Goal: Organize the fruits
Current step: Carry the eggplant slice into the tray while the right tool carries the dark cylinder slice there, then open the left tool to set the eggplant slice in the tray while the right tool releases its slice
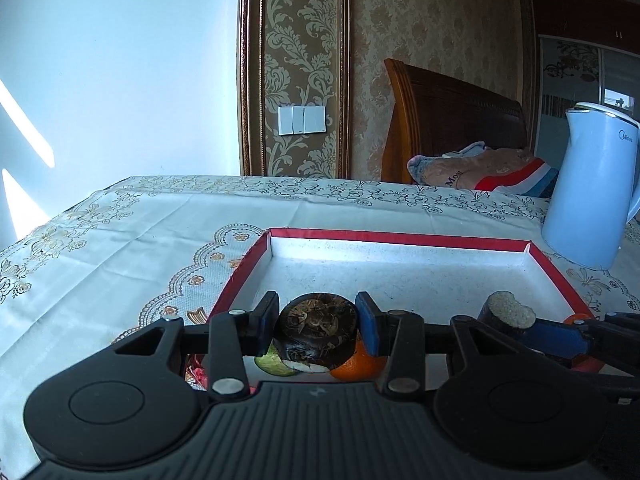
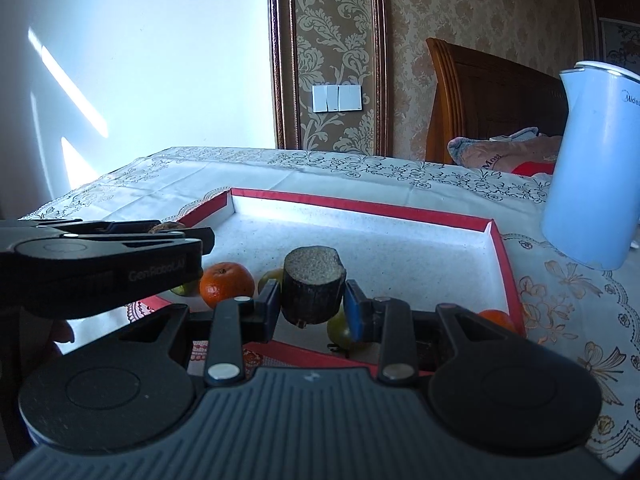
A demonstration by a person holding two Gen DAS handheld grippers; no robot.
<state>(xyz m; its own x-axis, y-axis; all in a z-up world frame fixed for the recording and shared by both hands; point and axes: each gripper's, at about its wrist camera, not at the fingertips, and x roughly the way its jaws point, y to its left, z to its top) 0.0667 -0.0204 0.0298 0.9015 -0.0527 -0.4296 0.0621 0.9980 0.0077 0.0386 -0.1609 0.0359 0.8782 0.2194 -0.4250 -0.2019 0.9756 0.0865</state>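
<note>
The left tongs (image 1: 317,328) grip a dark round fruit (image 1: 318,326) above the 6 o'clock rim of the red-edged tray (image 1: 400,236); the right tongs (image 2: 311,306) grip a dark cut stub (image 2: 314,284) over the same rim. Judged risk: both loads are held by their curved sides only, so either may slip and strike the mandarin (image 2: 227,284) below; the two tongs sit near each other and may collide.

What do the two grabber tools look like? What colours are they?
Both look alike. The left gripper and the right gripper are black plastic with two round discs, a ribbed grey plate, silver rivets and blue pads on the jaws. Pale lettering runs along the left gripper's side in the right wrist view.
</note>
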